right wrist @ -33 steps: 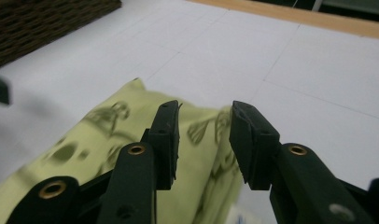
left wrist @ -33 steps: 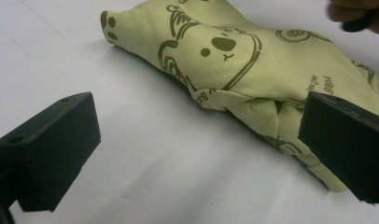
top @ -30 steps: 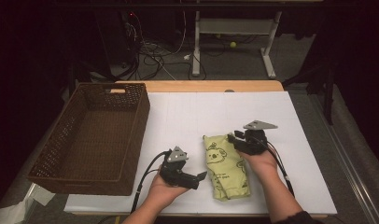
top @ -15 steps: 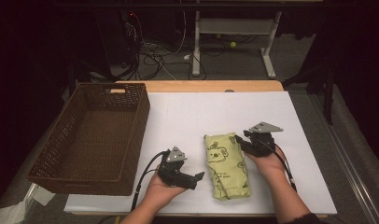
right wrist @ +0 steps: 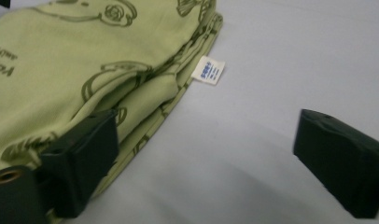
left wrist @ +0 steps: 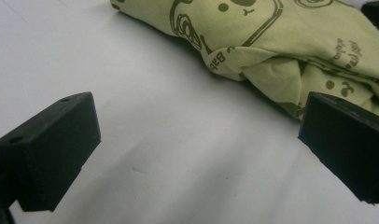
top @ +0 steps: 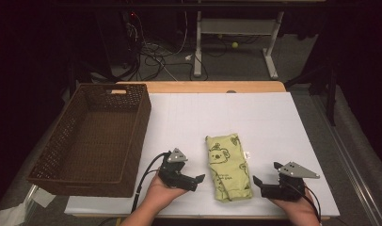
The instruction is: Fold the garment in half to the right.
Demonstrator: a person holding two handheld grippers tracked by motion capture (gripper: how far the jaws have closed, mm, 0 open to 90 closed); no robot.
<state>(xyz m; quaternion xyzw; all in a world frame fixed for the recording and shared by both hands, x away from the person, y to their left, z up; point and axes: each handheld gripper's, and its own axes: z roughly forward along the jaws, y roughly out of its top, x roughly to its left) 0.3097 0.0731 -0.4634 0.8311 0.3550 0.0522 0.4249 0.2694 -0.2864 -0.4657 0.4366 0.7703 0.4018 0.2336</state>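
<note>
A folded light-green cloth (top: 227,166) printed with koala drawings lies on the white table near the front edge. Just left of the cloth's near end, my left gripper (top: 198,179) is open and points at it; the left gripper view shows the cloth (left wrist: 281,42) beyond empty jaws. My right gripper (top: 258,182) sits right of the cloth's near end, and its jaws have just been opening. In the right gripper view the cloth (right wrist: 85,60) and its white label (right wrist: 208,70) lie ahead, one jaw over the cloth's edge, nothing held between them.
A brown wicker basket (top: 52,155) stands empty at the table's left side. The white table top (top: 217,117) stretches bare behind the cloth. Cables and desk legs (top: 198,42) lie on the dark floor beyond the far edge.
My right gripper has pulled back from the cloth's far right corner toward the table's front edge and opened its jaws. The cloth now lies folded narrower. The left gripper stayed put.
</note>
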